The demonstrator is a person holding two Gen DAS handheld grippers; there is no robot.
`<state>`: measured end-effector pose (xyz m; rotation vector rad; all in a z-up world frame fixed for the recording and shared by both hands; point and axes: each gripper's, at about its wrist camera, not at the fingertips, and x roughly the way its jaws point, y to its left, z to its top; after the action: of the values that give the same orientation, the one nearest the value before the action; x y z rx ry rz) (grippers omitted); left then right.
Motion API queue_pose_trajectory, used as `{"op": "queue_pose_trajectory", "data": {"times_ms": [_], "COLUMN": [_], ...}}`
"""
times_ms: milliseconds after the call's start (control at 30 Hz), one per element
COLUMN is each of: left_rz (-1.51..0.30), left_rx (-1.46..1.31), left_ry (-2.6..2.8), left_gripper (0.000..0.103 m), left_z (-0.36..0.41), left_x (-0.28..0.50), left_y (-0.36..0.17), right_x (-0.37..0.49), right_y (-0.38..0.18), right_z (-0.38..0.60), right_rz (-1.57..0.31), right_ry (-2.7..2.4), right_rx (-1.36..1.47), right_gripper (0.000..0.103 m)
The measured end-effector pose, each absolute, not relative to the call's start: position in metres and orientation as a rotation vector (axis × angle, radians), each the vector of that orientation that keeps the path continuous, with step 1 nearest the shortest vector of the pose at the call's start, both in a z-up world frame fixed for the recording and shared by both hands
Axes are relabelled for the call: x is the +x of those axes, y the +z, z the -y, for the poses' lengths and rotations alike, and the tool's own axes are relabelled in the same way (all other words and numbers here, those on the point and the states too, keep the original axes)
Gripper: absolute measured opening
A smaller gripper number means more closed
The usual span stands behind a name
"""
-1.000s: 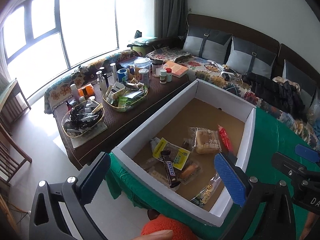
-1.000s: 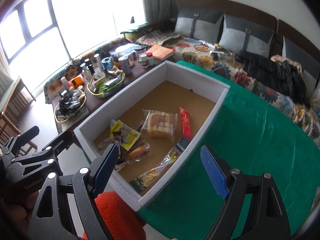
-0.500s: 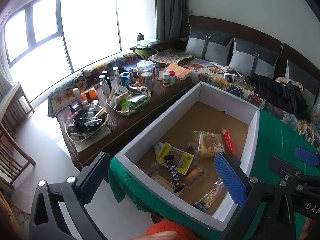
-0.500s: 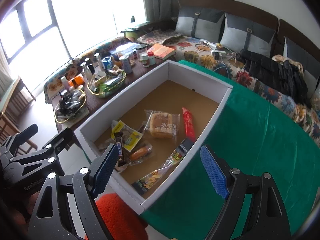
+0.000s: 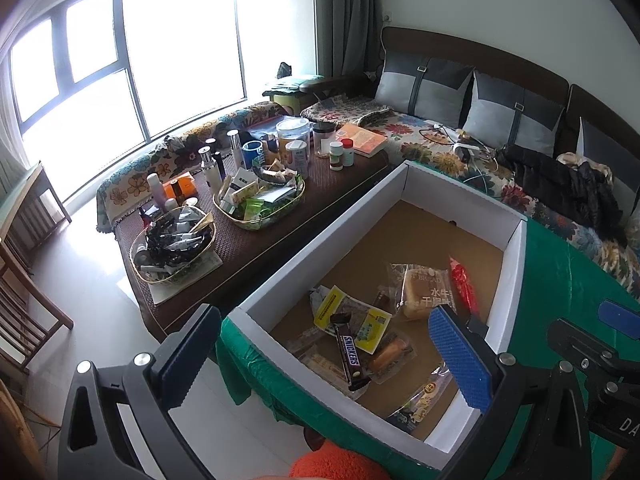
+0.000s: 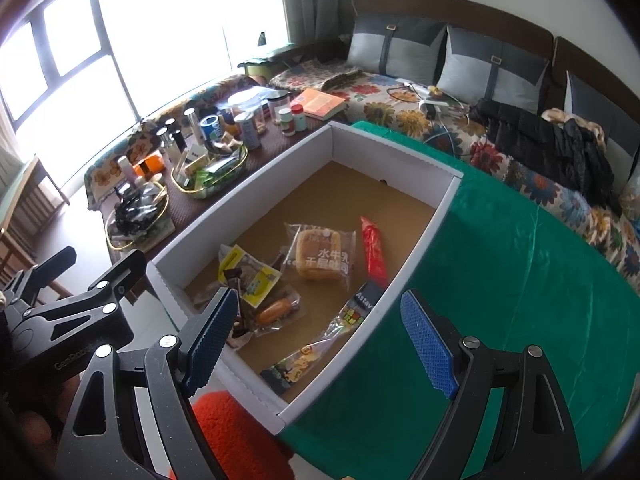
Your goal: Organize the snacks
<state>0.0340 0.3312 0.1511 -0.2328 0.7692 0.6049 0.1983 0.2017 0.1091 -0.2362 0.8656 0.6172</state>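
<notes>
On the green cloth-covered table, a white cardboard box with a brown floor is standing open, and all the snacks I can see are lying inside it, gathered toward the end near me. I am holding my left gripper above the near corner of the box, with its 2 blue pads wide apart and nothing between them. My right gripper is hanging over the near right wall, also spread open and empty. I am keeping both high, I think, so that I can look over the whole box before choosing.

A brown Snickers bar is lying partly on a yellow and white flat packet. Beside them a clear-wrapped square bread is lying flat, and a long red sachet is resting along the right wall. The snacks are overlapping, so I judge that the sorting is not finished.
</notes>
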Motion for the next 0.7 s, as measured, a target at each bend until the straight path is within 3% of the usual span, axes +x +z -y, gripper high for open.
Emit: {"op": "queue_pose_trajectory", "data": {"times_ms": [700], "left_rz": [-0.765], "left_rx": [-0.239], "left_ry": [0.567], "left_gripper": [0.103], "left_z": [-0.3337], "left_x": [0.0416], "left_y": [0.1469], "right_x": [0.2046], "right_y": [0.1001], "right_z": [-0.2066], "right_rz": [-0.859], "right_ry": [0.593], "right_rx": [-0.245], "right_gripper": [0.086]}}
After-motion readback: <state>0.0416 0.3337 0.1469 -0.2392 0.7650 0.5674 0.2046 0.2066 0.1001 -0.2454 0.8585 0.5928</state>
